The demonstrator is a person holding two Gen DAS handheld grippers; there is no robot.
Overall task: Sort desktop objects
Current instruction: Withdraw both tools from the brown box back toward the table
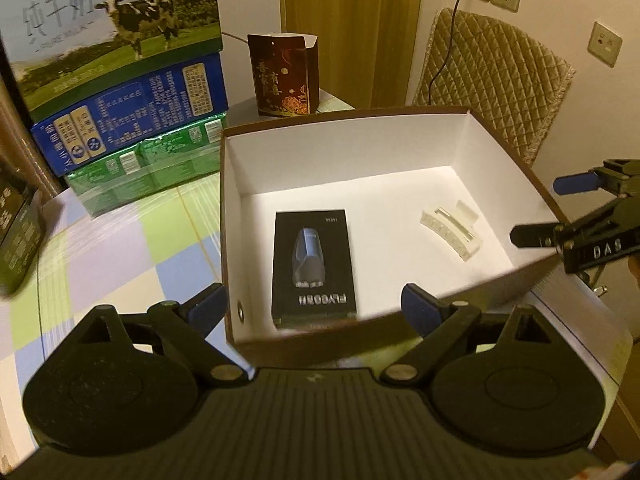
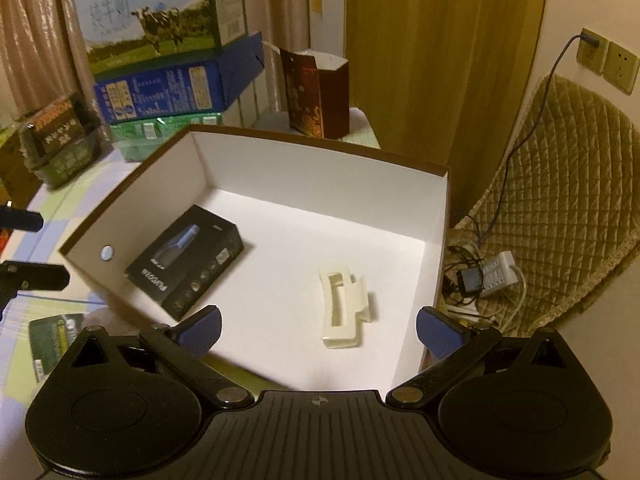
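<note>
Shaver box [image 1: 314, 266], black, lies flat on the white floor of the open storage box [image 1: 304, 148], toward its left side. White hair clip [image 1: 451, 233] lies in the same box, well apart from it, toward the right side. Left hand-held gripper [image 1: 316, 308] hovers at the near wall, released, nothing between its blue pads. Right hand-held gripper [image 2: 320, 330] hangs over the near right corner, also released, jaws wide and empty. Storage box stands on the checkered surface [image 1: 120, 248], near stacked milk cartons [image 1: 116, 40].
</note>
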